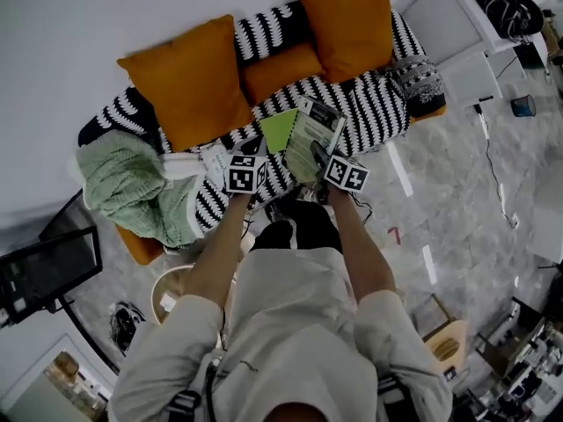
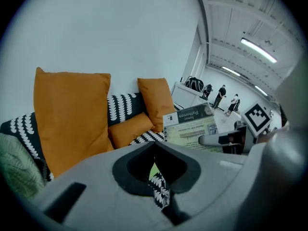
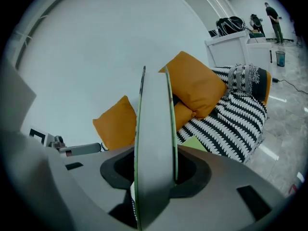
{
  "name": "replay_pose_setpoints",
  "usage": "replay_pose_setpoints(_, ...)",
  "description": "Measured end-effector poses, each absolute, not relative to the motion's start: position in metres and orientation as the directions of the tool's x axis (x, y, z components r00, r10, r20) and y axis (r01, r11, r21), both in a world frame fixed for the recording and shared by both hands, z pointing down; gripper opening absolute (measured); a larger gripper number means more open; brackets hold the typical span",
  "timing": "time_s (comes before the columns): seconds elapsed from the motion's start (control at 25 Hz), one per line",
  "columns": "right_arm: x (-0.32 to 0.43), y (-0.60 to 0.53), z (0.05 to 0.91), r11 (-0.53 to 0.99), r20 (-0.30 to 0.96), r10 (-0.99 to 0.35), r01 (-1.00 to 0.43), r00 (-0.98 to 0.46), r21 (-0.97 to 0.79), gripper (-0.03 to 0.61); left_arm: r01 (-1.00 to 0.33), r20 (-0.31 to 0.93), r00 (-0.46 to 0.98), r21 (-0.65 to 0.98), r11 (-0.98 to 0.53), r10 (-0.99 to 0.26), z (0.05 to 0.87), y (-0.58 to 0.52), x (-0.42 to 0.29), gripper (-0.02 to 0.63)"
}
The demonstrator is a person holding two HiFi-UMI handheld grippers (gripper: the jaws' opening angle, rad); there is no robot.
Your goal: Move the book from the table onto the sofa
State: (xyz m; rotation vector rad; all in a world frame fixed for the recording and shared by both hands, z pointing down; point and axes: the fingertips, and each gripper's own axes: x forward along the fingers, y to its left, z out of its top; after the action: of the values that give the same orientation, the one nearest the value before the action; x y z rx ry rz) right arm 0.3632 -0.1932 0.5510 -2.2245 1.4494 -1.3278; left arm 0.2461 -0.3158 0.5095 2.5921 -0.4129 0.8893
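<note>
The book (image 1: 312, 130), pale green and white with a dark title band, hangs just above the front of the striped sofa (image 1: 374, 104). My right gripper (image 1: 318, 154) is shut on its near edge. In the right gripper view the book (image 3: 154, 129) stands edge-on between the jaws. The left gripper view shows its cover (image 2: 192, 126) off to the right. My left gripper (image 1: 261, 150) hovers beside it on the left, jaws close together with only a slim slit and nothing in them. A flat bright green thing (image 1: 280, 128) lies on the seat just ahead of it.
Two big orange cushions (image 1: 189, 82) (image 1: 347, 20) and a smaller one (image 1: 281, 69) lean at the sofa's back. A pale green blanket (image 1: 132, 183) is heaped at its left end. A round wooden stool (image 1: 167, 293) stands by my legs, a white cabinet (image 1: 449, 25) at the right.
</note>
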Motion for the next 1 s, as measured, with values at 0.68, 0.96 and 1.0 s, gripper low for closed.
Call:
replay_pose_setpoints(0.68,0.406,-0.246,0.699,-0.572,0.558,-0.815,-0.359,0.153,-0.737,0.16,-0.262,0.78,0.625,0.154,-0.953,-0.046,0.635,-0.34,0.3,0.009)
replay_pose_setpoints(0.96,0.406,-0.257,0.756,-0.536,0.511,-0.843,-0.193,0.167,-0.821,0.16,-0.254,0.819,0.574,0.152,-0.955,-0.022,0.69,-0.326,0.298,0.009)
replay_pose_setpoints(1.0,0.407,-0.256,0.762,-0.537,0.513,-0.842,-0.187,0.166,-0.822,0.16,-0.249,0.821,0.571,0.154,-0.956,-0.016,0.695,-0.324,0.299,0.009)
